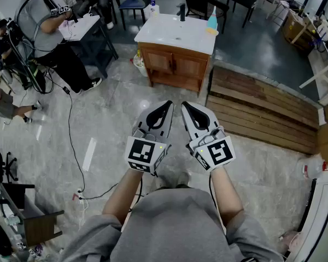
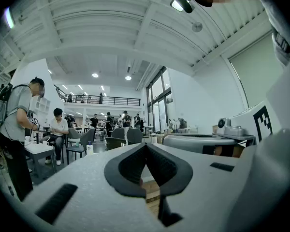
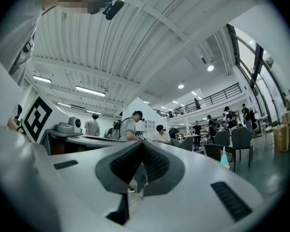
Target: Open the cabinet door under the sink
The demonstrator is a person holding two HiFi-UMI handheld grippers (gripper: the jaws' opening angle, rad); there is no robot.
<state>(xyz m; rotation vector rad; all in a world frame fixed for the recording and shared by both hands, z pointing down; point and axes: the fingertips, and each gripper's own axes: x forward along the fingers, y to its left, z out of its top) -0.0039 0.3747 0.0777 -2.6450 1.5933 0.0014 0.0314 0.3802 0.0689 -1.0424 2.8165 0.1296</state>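
1. Though it stands far ahead in the head view, the sink cabinet [image 1: 177,82] plainly has both doors [image 1: 159,62] shut, so its contents are hidden. A teal bottle [image 1: 212,22] stands on its white top [image 1: 169,33]. The left gripper [image 1: 168,104] and right gripper [image 1: 185,106] hover side by side near the person's torso [image 1: 175,222].
2. Left gripper view: the jaws meet at the tips, holding nothing.
3. Right gripper view: the jaws are likewise together and empty.
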